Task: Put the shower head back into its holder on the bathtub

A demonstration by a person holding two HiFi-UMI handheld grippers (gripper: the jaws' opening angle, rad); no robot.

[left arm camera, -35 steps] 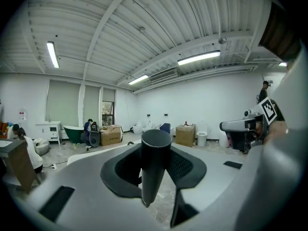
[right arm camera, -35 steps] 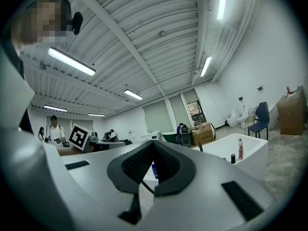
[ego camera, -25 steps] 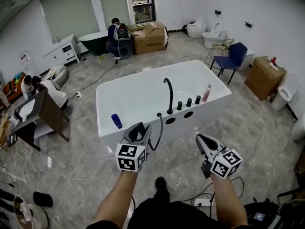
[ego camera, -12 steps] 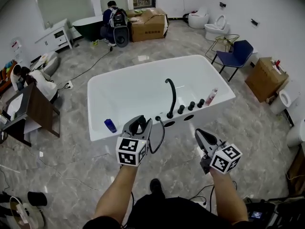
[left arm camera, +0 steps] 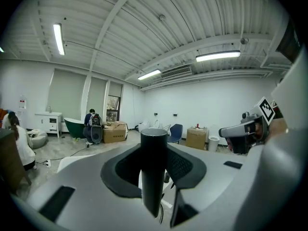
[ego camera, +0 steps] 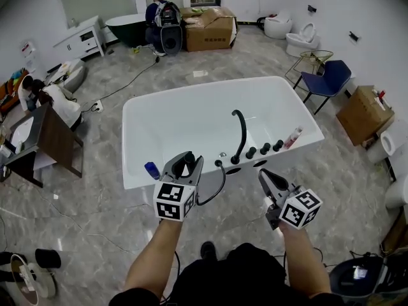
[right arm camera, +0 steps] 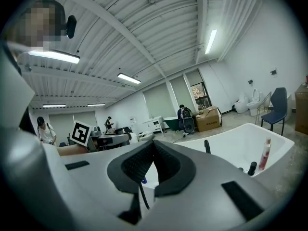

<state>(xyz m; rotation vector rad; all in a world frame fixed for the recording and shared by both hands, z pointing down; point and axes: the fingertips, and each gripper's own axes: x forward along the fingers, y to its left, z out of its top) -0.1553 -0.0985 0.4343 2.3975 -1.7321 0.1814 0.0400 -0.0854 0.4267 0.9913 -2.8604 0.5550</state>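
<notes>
1. So, the left gripper (left arm camera: 155,150) has its jaws clamped on the black handle of the shower head (left arm camera: 153,186). The handle stands roughly upright between the pads.
2. The right gripper (right arm camera: 153,147) has its jaw tips pressed together with nothing between them.
3. In the head view both grippers are held out over the marble-look floor (ego camera: 95,215), just short of the near side of the white bathtub (ego camera: 127,139). Left one is near the tub's middle, right one is off toward the tap end.
4. The shower head isn't in any holder, it's in the left gripper's grip. Its black hose (ego camera: 213,190) loops from there up to the tub's near rim, right beside the base of the curved black spout (ego camera: 241,129).
5. Next to the spout on that rim there's a row of three black knobs (ego camera: 264,148), then a pink bottle (ego camera: 293,138) lying at the corner. A small blue bottle (ego camera: 152,169) sits on the rim further left, close to the left gripper.
6. Further out: a blue chair (ego camera: 328,81) past the tub on the right, cardboard boxes (ego camera: 207,37) at the back, and a person (ego camera: 162,21) crouched next to them.
</notes>
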